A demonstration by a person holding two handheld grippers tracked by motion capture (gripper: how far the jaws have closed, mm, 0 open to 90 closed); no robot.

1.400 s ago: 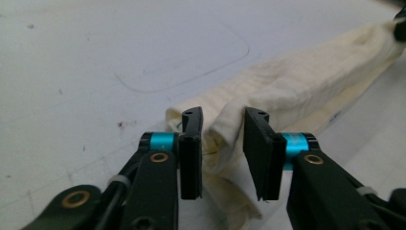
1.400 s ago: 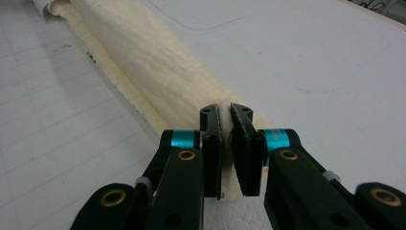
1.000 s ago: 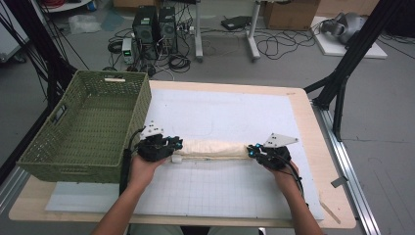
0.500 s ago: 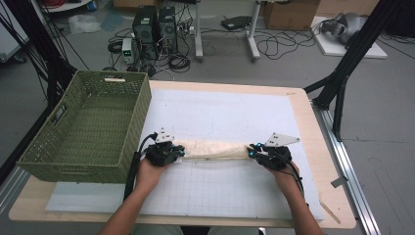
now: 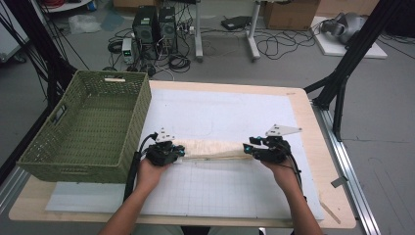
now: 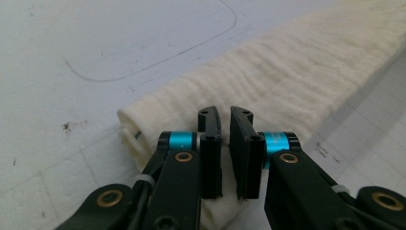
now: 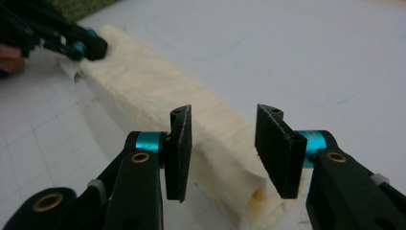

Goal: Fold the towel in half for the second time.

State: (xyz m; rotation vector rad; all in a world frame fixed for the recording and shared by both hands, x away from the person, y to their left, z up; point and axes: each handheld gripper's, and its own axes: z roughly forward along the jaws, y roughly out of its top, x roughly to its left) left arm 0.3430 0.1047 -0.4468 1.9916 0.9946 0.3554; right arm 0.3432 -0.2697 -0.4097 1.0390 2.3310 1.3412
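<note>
Now | left tool [image 6: 225,115] pinches the rolled cloth [image 5: 210,147] end | right tool [image 7: 225,120] has just opened, straddling the other end | cloth axis crosswise between tools | basket [image 5: 73,161] left.

Grey floor [image 5: 63,73] strewn with cables [image 5: 279,46], computer towers [image 5: 155,23], cardboard boxes [image 5: 289,12].

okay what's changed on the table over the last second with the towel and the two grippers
The left gripper shifted slightly right along the rolled towel, jaws nearly shut on its end. The right gripper has just been opening; the towel's other end lies between its jaws, released. Towel and green basket stayed put.
</note>
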